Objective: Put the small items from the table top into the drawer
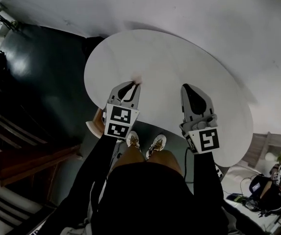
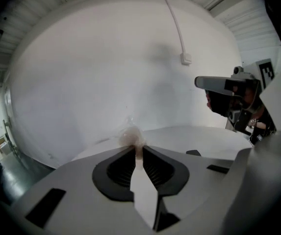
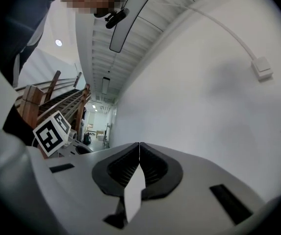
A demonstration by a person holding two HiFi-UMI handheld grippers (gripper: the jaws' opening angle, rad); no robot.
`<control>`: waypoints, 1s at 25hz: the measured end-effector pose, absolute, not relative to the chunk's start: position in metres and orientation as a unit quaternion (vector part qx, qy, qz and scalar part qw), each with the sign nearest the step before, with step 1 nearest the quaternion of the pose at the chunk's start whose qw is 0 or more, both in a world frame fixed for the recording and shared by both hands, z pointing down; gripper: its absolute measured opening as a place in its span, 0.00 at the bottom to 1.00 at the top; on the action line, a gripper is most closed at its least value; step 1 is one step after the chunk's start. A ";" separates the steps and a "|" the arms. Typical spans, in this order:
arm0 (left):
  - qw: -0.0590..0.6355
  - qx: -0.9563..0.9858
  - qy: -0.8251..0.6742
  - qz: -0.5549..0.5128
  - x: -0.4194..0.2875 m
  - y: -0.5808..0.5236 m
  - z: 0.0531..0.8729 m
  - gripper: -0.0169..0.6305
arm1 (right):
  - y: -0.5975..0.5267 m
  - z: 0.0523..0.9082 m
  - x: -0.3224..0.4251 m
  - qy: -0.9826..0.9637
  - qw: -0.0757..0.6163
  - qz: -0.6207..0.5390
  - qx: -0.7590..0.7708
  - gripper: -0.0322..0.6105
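My left gripper [image 1: 136,84] hangs over the near left part of the round white table [image 1: 169,58], shut on a small pale pinkish item in clear wrapping [image 1: 138,77]. In the left gripper view the item [image 2: 132,135] sticks out just past the pinched tips of the left gripper [image 2: 136,149]. My right gripper [image 1: 186,87] is above the table's near right part. In the right gripper view, the right gripper [image 3: 139,145] is shut with nothing between its pads. It points level at a white wall. No drawer shows in any view.
The table's near edge [image 1: 152,124] is just above the person's shoes [image 1: 156,143]. Dark floor and wooden stairs [image 1: 17,146] lie to the left. A white cable and box [image 2: 186,58] run on the wall behind the table.
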State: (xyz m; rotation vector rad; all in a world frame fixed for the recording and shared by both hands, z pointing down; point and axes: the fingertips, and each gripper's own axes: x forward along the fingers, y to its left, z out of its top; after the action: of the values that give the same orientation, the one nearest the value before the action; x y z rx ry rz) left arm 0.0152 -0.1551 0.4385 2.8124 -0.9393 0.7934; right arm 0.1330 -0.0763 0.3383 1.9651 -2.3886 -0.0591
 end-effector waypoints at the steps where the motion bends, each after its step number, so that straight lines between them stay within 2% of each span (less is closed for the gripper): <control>1: 0.030 0.916 -0.311 0.253 0.007 -0.153 0.430 0.11 | -0.080 0.337 0.126 -0.777 0.025 -0.021 0.628 0.09; 10: 0.014 0.915 -0.340 0.218 -0.057 -0.132 0.384 0.11 | -0.104 0.323 0.065 -0.813 0.008 -0.038 0.581 0.09; 25: 0.047 0.881 -0.393 0.261 -0.160 -0.127 0.424 0.12 | -0.133 0.345 -0.035 -0.866 0.027 -0.018 0.499 0.09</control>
State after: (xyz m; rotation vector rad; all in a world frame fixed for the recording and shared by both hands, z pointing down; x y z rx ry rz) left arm -0.1605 -0.1272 0.4244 2.6868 -1.1980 0.7963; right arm -0.0354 -0.1333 0.3451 1.5405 -2.6750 -0.0540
